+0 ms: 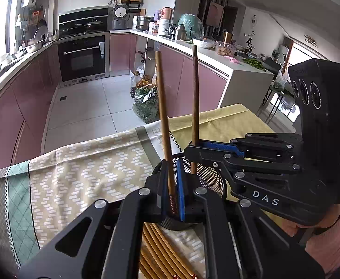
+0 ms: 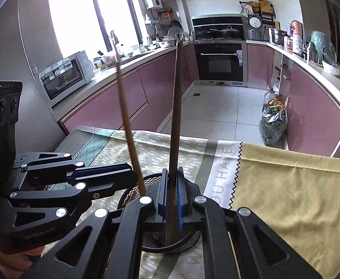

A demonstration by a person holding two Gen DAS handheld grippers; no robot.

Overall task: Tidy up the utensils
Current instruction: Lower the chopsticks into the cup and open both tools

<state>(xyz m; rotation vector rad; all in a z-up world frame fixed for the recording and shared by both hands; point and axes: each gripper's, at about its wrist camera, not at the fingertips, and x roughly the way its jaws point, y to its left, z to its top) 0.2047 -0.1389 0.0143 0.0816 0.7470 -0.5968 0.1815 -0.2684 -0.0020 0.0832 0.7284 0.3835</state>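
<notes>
A black mesh utensil cup (image 1: 210, 181) stands on the patterned tablecloth (image 1: 88, 162). My left gripper (image 1: 171, 176) is shut on a brown chopstick (image 1: 163, 107), which it holds upright with the patterned lower end over the cup's mouth. From the right, my right gripper (image 1: 189, 148) is shut on a second chopstick (image 1: 195, 97), also upright and dipping into the cup. In the right wrist view, the right gripper (image 2: 172, 181) clamps the dark chopstick (image 2: 176, 107) above the cup (image 2: 132, 193). The left gripper (image 2: 132, 174) holds the lighter chopstick (image 2: 125, 107) beside it. Several loose chopsticks (image 1: 160, 251) lie on the cloth below.
A yellow cloth (image 2: 286, 197) covers the table's right part. Beyond the table's far edge is tiled floor with a bag of greens (image 2: 272, 125) and oil bottles against pink cabinets. A hand in a pink sleeve (image 1: 328, 244) holds the right gripper.
</notes>
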